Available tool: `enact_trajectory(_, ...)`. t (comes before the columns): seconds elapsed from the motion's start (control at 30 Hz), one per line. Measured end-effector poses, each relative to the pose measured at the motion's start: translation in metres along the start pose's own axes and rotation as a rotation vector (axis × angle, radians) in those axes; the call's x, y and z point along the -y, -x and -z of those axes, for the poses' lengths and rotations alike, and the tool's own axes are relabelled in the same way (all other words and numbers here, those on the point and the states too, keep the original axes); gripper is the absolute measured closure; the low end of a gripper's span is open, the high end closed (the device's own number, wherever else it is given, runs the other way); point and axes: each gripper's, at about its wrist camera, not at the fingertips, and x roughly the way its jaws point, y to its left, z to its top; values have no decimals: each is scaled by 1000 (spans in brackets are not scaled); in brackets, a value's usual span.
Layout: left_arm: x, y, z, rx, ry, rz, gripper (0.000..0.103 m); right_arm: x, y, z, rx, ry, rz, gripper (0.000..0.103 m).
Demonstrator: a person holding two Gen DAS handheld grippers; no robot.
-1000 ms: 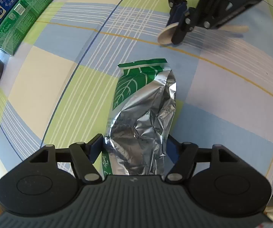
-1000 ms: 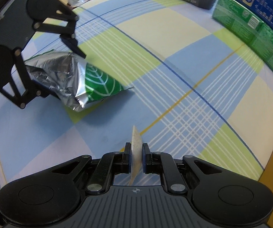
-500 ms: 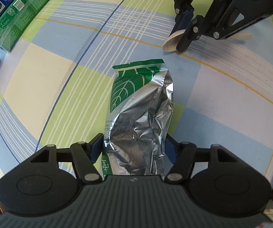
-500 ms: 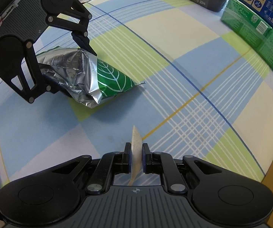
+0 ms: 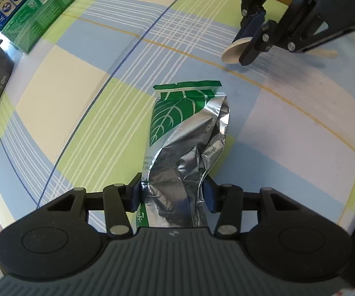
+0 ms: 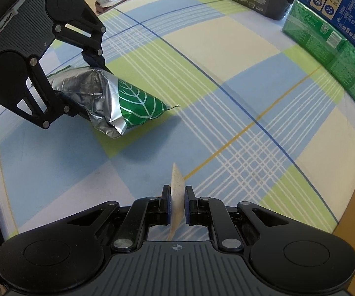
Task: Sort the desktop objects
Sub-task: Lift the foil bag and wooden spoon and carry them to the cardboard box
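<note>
Left gripper (image 5: 172,192) jaws closing onto foil bag (image 5: 187,133) on desk (image 5: 61,93); right gripper (image 6: 177,203) jaws clamp wooden spoon (image 6: 177,192).

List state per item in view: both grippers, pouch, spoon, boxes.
left gripper: jaws closing, pads touching the foil pouch
foil pouch: lying on the tablecloth, crumpled, top opened
right gripper: jaws shut on the wooden spoon
wooden spoon: held edge-on
green boxes: closed, at table edge
</note>
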Motion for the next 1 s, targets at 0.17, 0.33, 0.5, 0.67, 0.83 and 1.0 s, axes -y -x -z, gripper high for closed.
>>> enact_trajectory(0.17, 1, 19, -3, -8, 69, -12, 60, -2, 16, 0, 21, -23, 5, 96)
enact_trajectory(0.33, 5, 44, -9, -17, 185, -37, 60, -6, 40, 0, 50, -62, 16, 96)
enact_trajectory(0.5, 10, 68, -19, -21, 298, -40, 60, -12, 69, 6, 74, -108, 47, 96)
enact_trajectory(0.67, 27, 93, -28, -3, 365, -53, 60, -19, 101, 18, 102, -155, 77, 96)
enact_trajectory(0.83, 46, 118, -39, 23, 430, -79, 60, -24, 129, 35, 124, -195, 92, 96)
enact_trajectory(1.0, 70, 135, -53, 53, 449, -105, 60, -31, 155, 51, 152, -217, 113, 96)
